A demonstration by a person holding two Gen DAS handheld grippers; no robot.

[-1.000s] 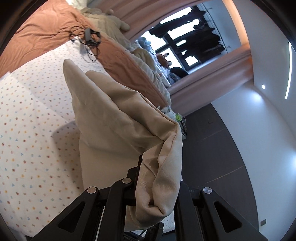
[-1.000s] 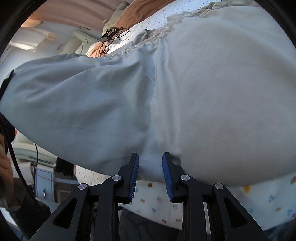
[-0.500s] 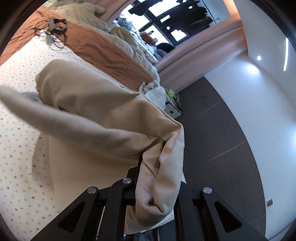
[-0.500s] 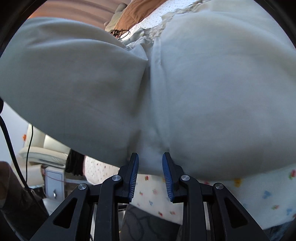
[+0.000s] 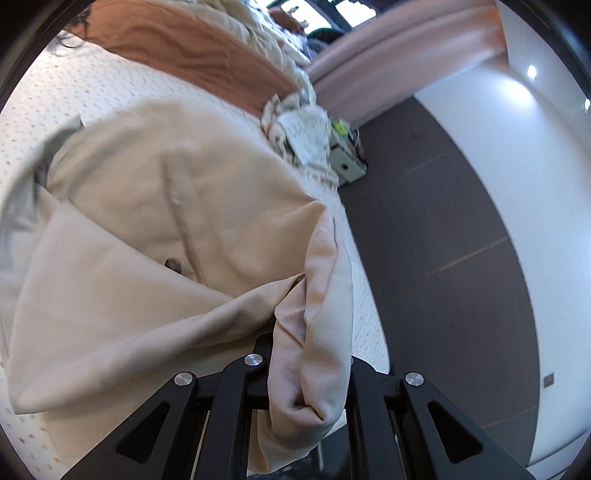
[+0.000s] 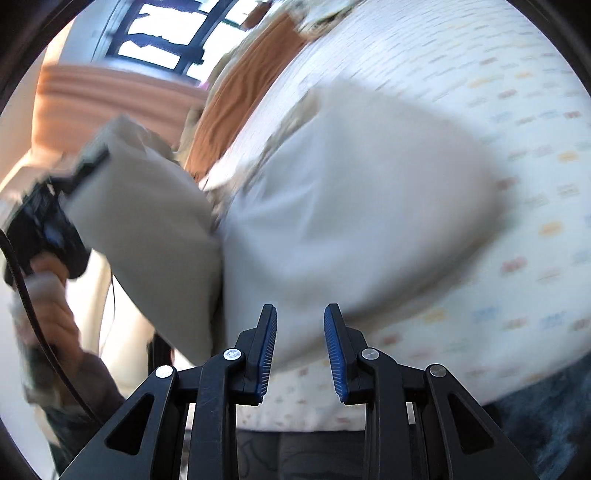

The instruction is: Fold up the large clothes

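- Here, at the bottom centre of the left wrist view, the left tongs [image 5: 308, 373] are clenched on a bunched fold of the beige garment [image 5: 155, 236]; the cloth hides both pad tips.
- From that grip the beige garment spreads up and to the left across most of the frame, with a seam and a small dark button [image 5: 172, 263] near the middle.
- Beyond it lies the bed [image 5: 92, 85] with its dotted white sheet, then an orange blanket [image 5: 192, 48] at upper centre, and dark floor [image 5: 436, 229] on the right.
- In the right wrist view, the right tongs [image 6: 300, 345] at bottom centre stand released, blue pads [image 6: 267, 354] parted with nothing pressed between them.
- Just above them the garment [image 6: 351, 206] rests on the bed [image 6: 517, 110], pale and blurred, filling the frame's middle.
- At the left edge a hand [image 6: 50, 295] grips the other black tool, from which a flap of the garment hangs.
- Farthest back, at upper left, are a pink curtain [image 6: 110, 99] and a bright window [image 6: 166, 33].
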